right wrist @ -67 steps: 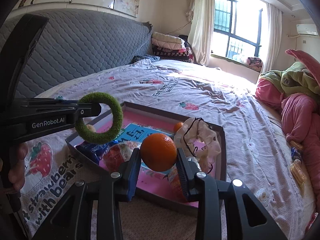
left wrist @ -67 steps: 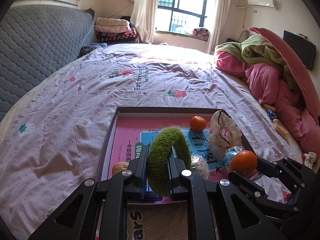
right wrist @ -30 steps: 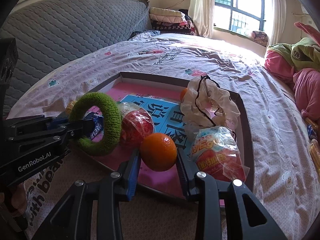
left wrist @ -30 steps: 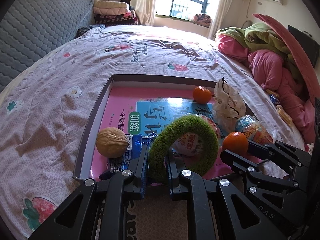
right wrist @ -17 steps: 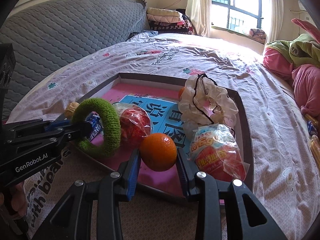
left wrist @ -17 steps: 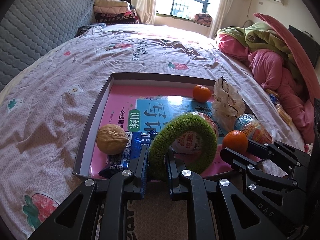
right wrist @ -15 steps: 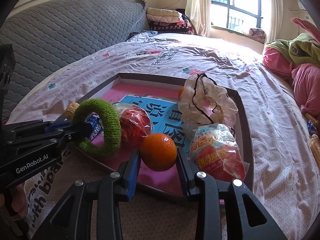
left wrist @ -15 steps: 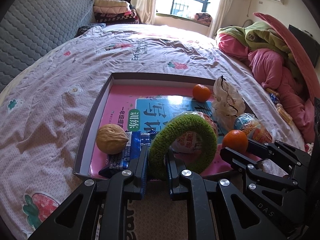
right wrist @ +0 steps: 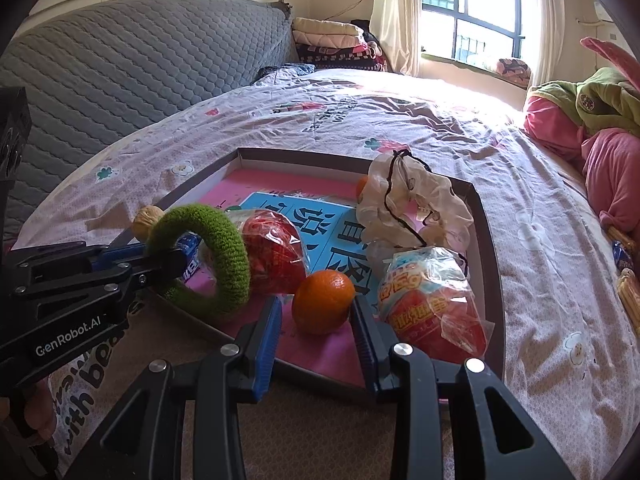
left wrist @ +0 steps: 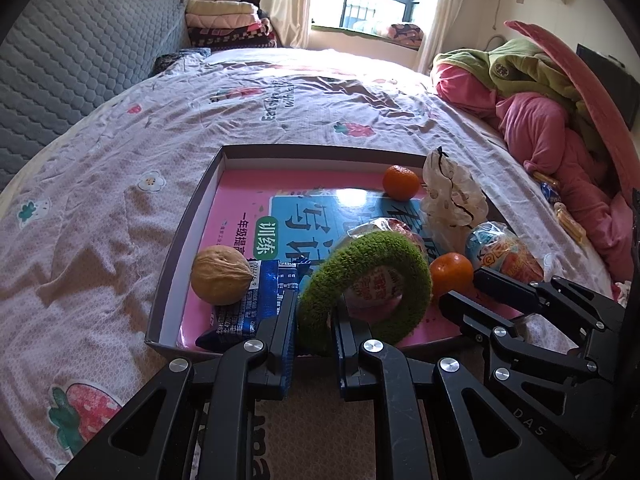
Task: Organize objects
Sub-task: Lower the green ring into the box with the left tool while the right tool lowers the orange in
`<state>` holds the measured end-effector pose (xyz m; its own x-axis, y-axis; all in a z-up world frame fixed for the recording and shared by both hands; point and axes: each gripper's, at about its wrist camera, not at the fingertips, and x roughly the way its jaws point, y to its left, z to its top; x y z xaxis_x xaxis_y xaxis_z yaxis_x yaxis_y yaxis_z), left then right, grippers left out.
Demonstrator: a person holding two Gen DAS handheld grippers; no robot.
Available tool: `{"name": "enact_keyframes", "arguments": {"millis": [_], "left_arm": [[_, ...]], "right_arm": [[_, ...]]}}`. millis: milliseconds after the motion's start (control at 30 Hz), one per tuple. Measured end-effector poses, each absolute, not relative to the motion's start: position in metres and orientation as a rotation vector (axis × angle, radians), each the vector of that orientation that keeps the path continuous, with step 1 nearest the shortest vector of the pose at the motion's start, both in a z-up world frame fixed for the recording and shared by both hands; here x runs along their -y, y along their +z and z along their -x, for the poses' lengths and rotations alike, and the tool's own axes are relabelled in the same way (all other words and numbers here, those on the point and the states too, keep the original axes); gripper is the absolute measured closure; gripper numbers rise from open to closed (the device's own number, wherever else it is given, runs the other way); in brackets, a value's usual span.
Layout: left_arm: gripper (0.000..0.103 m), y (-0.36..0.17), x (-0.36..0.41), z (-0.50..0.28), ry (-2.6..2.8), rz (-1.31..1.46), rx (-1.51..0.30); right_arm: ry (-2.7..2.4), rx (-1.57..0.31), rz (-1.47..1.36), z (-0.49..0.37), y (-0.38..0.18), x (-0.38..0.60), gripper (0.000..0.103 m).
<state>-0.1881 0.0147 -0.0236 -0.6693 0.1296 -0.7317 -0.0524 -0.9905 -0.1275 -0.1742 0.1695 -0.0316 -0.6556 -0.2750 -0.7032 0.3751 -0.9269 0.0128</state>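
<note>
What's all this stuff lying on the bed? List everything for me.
Tray: one, dark-rimmed, on the bedspread, pink and blue book cover inside.
Oranges: two; one at the tray's far edge, one on the near side between the right fingers.
Walnut: one, tan, tray's left side.
Blue packet: one, beside the walnut.
Wrapped snacks: two, red; and.
White scrunchie: one, far right.
Green ring: one, fuzzy, pinched upright.
Pink bedding: heaped right.
Left gripper: black, holding the ring.
Right gripper: black, open.
</note>
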Motion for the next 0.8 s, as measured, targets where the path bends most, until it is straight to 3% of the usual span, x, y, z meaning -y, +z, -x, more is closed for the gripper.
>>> {"name": "enact_keyframes", "arguments": {"millis": [433, 633, 733, 800], "left_arm": [[0.086, -0.0228, -0.0186, 0.1908, 2.776, 1.231, 0.141], [0.078, -0.0220, -0.0209, 0.1933, 2.758, 1.243, 0.161], [0.074, -0.0216, -0.0217, 0.1937, 2.754, 1.247, 0.169], [0.063, -0.0205, -0.0227, 0.1929, 2.757, 1.245, 0.167]], "right_arm": [[-2.562, -0.168, -1.076, 0.1751, -0.0311, -0.1702, 0.067], [-2.565, -0.154, -1.074, 0.1745, -0.0276, -0.1745, 0.066], [-2.565, -0.146, -1.072, 0.1737, -0.0254, -0.1756, 0.061], [-2.566, -0.144, -1.071, 0.1735, -0.0239, -0.1758, 0.061]]}}
